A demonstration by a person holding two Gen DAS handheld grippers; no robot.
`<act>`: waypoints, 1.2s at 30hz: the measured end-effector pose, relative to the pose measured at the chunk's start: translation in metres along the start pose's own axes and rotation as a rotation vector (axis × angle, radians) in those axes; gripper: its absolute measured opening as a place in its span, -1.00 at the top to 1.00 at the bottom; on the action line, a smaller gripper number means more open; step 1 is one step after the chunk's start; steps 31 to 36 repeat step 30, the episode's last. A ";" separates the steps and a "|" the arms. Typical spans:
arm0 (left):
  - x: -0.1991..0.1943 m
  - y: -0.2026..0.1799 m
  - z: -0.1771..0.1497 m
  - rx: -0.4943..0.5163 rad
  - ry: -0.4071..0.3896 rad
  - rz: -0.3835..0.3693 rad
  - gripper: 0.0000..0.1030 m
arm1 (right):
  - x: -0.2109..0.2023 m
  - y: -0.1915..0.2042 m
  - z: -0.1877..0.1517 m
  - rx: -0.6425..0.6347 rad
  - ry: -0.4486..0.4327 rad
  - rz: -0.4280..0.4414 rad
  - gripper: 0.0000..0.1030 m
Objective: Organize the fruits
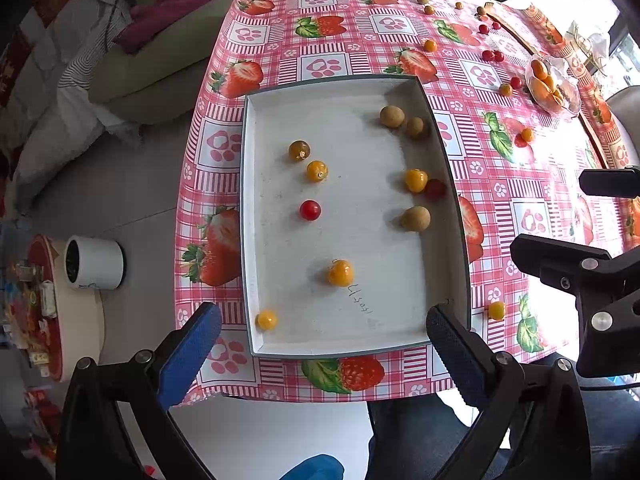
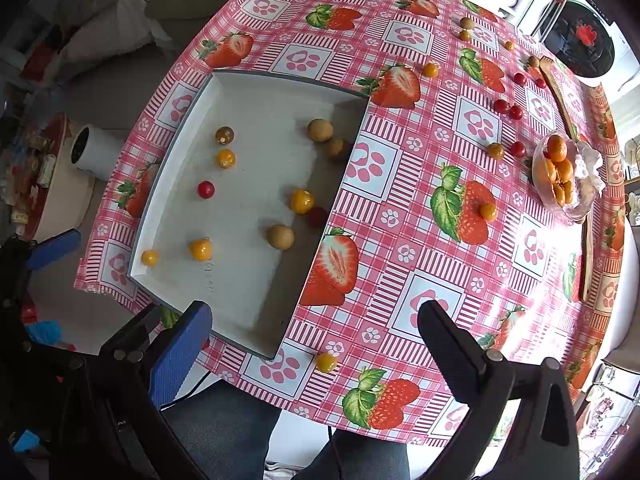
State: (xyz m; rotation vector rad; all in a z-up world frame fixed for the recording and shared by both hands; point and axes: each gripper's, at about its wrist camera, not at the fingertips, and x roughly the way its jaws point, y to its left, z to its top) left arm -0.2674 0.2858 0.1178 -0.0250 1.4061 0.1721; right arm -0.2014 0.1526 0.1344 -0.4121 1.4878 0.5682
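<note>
A white tray (image 1: 352, 336) (image 2: 248, 336) lies on the strawberry-print tablecloth and holds several small fruits: yellow tomatoes such as one (image 1: 341, 273) (image 2: 200, 249), a red tomato (image 1: 310, 210) (image 2: 206, 189) and brown longans (image 1: 416, 218) (image 2: 281, 237). My left gripper (image 1: 324, 356) is open and empty, above the tray's near edge. My right gripper (image 2: 314, 354) is open and empty, above the tray's near right corner. A loose yellow tomato (image 2: 326, 362) (image 1: 496, 310) lies on the cloth between its fingers.
More loose red, yellow and brown fruits (image 2: 508, 109) (image 1: 493, 55) are scattered over the far right of the cloth. A clear bag of orange fruits (image 2: 560, 174) (image 1: 550, 86) and a wooden spoon (image 2: 558, 88) lie near the right edge. A white cup (image 1: 94, 263) stands on a stool at left.
</note>
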 end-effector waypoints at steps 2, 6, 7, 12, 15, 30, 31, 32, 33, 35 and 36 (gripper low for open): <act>0.000 0.000 0.001 0.002 0.002 -0.001 -1.00 | 0.001 0.001 0.000 -0.001 0.001 0.000 -0.99; 0.002 -0.002 0.002 0.007 0.004 -0.006 -1.00 | 0.002 0.001 0.002 0.000 0.004 0.000 -0.99; 0.002 -0.002 0.003 0.009 0.004 -0.008 -1.00 | 0.002 0.001 0.002 0.000 0.003 0.000 -0.99; 0.004 -0.007 0.005 0.026 0.011 -0.012 -1.00 | 0.005 -0.002 0.004 -0.001 0.009 0.000 -0.99; 0.005 -0.008 0.007 0.036 0.014 -0.012 -1.00 | 0.005 -0.004 0.005 -0.003 0.013 0.002 -0.99; 0.008 -0.010 0.012 0.026 0.009 -0.040 -1.00 | 0.011 -0.007 0.010 -0.005 0.038 0.005 -0.99; 0.008 -0.010 0.012 0.026 0.009 -0.040 -1.00 | 0.011 -0.007 0.010 -0.005 0.038 0.005 -0.99; 0.008 -0.010 0.012 0.026 0.009 -0.040 -1.00 | 0.011 -0.007 0.010 -0.005 0.038 0.005 -0.99; 0.008 -0.010 0.012 0.026 0.009 -0.040 -1.00 | 0.011 -0.007 0.010 -0.005 0.038 0.005 -0.99; 0.008 -0.010 0.012 0.026 0.009 -0.040 -1.00 | 0.011 -0.007 0.010 -0.005 0.038 0.005 -0.99; 0.008 -0.010 0.012 0.026 0.009 -0.040 -1.00 | 0.011 -0.007 0.010 -0.005 0.038 0.005 -0.99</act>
